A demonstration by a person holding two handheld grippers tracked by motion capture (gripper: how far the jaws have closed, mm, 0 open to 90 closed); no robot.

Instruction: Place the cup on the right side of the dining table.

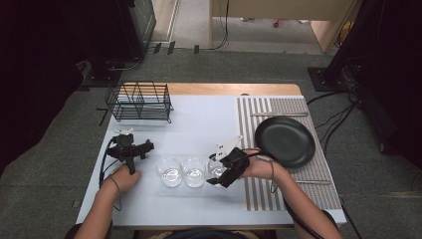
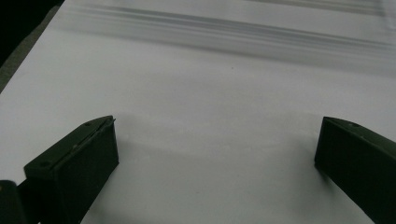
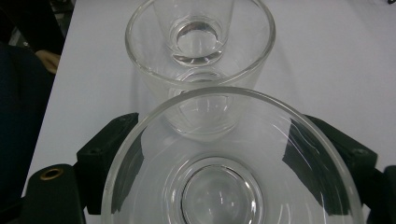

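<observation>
Three clear glasses stand in a row near the table's front: left glass [image 1: 169,171], middle glass [image 1: 194,171], right glass [image 1: 215,169]. My right gripper [image 1: 225,172] is shut on the right glass. In the right gripper view that glass [image 3: 219,186] sits between the black jaws of my right gripper [image 3: 222,122], one jaw against each side. The middle glass [image 3: 201,51] stands just beyond it. My left gripper [image 1: 143,148] rests on the white table surface at the left, away from the glasses. Its view has the left gripper [image 2: 215,140] open, with bare table between the jaws.
A black wire rack [image 1: 140,101] stands at the back left. A black plate [image 1: 284,141] lies on a striped mat [image 1: 278,194] at the right, with slim utensils [image 1: 278,114] on the mat. White table surface [image 1: 199,124] lies between rack and glasses.
</observation>
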